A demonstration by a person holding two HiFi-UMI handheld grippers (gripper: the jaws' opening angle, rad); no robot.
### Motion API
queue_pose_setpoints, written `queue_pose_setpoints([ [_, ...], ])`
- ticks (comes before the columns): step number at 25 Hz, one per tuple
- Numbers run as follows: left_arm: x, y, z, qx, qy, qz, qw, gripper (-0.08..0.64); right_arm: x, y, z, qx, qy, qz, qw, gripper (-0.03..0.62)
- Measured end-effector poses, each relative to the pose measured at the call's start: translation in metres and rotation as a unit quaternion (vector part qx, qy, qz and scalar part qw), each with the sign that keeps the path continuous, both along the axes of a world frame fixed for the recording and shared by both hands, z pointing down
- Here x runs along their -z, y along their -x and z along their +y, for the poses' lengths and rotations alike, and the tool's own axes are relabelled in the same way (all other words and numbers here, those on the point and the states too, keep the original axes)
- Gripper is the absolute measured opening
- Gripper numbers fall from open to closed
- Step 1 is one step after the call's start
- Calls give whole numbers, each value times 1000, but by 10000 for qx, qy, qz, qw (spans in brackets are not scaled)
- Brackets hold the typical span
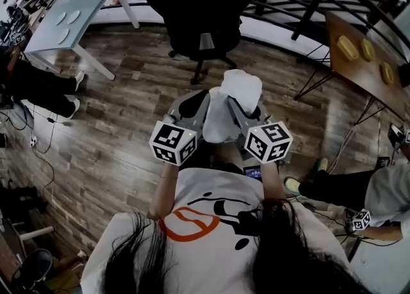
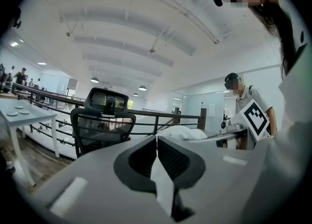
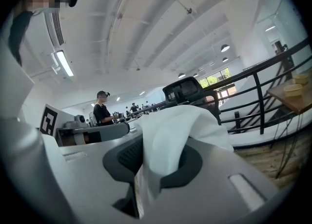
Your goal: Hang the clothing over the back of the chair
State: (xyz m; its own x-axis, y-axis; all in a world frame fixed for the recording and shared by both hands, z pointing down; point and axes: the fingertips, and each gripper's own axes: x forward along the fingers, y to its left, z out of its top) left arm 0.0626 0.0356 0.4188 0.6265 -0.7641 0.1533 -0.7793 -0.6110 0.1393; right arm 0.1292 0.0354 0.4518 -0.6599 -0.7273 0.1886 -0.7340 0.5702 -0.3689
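The left gripper (image 2: 156, 145) is clenched on a thin edge of the white clothing (image 1: 236, 94), with a flat strip of cloth pinched between its closed jaws. The clothing hangs in the air, bunched between the two grippers just in front of the person and well apart from the black chair (image 1: 198, 11), which stands ahead on the wooden floor (image 1: 122, 88). The right gripper (image 3: 151, 157) grasps a thicker fold, and the cloth swells up over its jaws. This looks like the carrying step, with nothing draped yet. The next move probably calls for bringing both grippers up to the chair and raising the cloth above the top of its back. They would then spread apart so the cloth opens, and lower until it falls on both sides before either grip lets go
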Motion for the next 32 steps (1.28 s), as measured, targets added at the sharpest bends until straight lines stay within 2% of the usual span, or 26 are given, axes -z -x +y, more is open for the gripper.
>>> queue_pose_setpoints([
  [12, 0, 23, -47, -103, -40, 63, 9999, 0, 1, 15, -49, -160, -31, 95, 9998, 87],
  [20, 3, 55, -101, -197, -52, 26, 9998, 0, 4, 42, -102, -293, -39, 94, 9995, 87],
  [32, 14, 100, -168, -604, -77, 99, 9981, 0, 24, 76, -165, -737, -141, 165, 9970, 89],
])
